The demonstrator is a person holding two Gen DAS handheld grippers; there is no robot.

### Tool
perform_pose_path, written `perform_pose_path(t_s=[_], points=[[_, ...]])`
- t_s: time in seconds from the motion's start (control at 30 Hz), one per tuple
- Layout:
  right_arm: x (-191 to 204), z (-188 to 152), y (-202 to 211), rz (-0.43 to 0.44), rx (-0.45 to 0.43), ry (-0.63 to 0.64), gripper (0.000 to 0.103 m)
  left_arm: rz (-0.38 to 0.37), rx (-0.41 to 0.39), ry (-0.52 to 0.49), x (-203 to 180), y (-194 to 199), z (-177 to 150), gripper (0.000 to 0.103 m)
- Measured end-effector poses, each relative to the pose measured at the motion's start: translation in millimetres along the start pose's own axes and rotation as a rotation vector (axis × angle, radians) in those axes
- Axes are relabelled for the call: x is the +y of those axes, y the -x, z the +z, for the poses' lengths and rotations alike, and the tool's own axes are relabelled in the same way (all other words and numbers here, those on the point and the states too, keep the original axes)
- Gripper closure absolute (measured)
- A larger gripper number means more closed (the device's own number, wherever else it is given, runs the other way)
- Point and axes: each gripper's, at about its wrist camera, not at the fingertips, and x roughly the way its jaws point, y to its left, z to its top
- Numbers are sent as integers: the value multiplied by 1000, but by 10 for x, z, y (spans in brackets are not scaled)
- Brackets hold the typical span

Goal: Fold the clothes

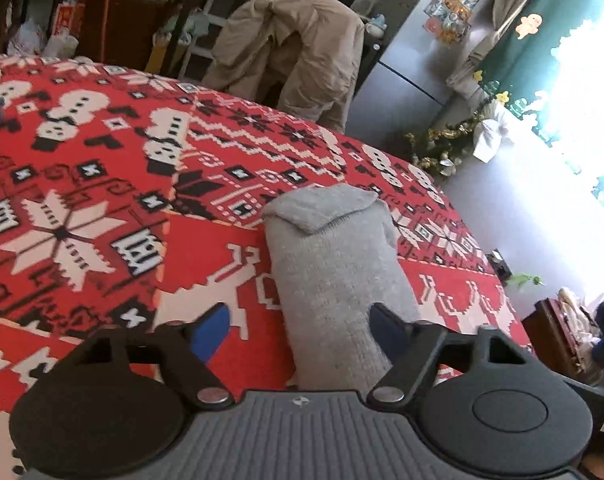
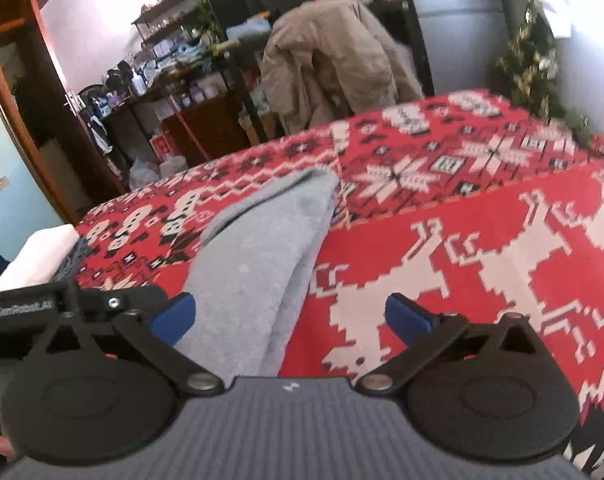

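A folded grey knit garment [image 1: 333, 264] lies as a long narrow bundle on the red patterned tablecloth [image 1: 102, 200]. In the left wrist view my left gripper [image 1: 300, 330] stands open over its near end. The right fingertip [image 1: 385, 332] sits against the cloth and the left one is clear of it. In the right wrist view the same grey garment [image 2: 262, 248] runs away from the camera. My right gripper [image 2: 290, 318] is open wide, the bundle lies just inside its left fingertip [image 2: 174, 316], and its right one hangs over bare tablecloth [image 2: 461, 280].
A beige jacket [image 1: 298, 44] hangs over a chair behind the table, next to a steel fridge [image 1: 421, 60]. A white folded item [image 2: 38, 256] lies at the table's left edge. Shelves and a wooden door [image 2: 22, 100] stand at the back left. The table edge drops off at the right [image 1: 481, 248].
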Motion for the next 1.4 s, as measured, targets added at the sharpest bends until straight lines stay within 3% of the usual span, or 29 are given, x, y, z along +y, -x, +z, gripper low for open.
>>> perform_pose_path(t_s=[0.17, 0.23, 0.3, 0.33, 0.37, 0.43, 0.63, 0.97, 1.13, 1.23, 1.3, 1.4], points=[[-79, 14, 0, 102, 25, -79, 30, -59, 2, -30, -94, -9, -22, 46], [-145, 2, -35, 138, 52, -139, 67, -80, -5, -53, -139, 2, -31, 46], [-196, -28, -112, 191, 116, -199, 88, -79, 4, -72, -167, -12, -40, 48], [-179, -40, -125, 194, 124, -191, 90, -56, 13, -90, -181, -33, -51, 50], [-159, -51, -137, 194, 131, -181, 92, -32, 24, -109, -194, -55, -63, 59], [-95, -67, -154, 207, 137, -152, 95, 24, 49, -156, -216, -102, -96, 60], [-99, -134, -240, 153, 194, -149, 95, 20, 83, -191, -200, -143, -167, 59], [-162, -153, -148, 107, 184, -148, 93, 25, 95, -199, -234, -165, -189, 56], [-235, -48, -64, 122, 127, -173, 91, -2, 63, -155, -164, -15, -82, 57], [-244, 60, 37, 124, 55, -153, 90, 4, 29, -105, -89, 77, -14, 72], [-225, 124, 38, 116, 41, -128, 88, -36, 2, -58, -50, 134, 22, 87], [-163, 207, -30, 137, 33, -91, 88, -116, 5, -34, -77, 108, 31, 92]])
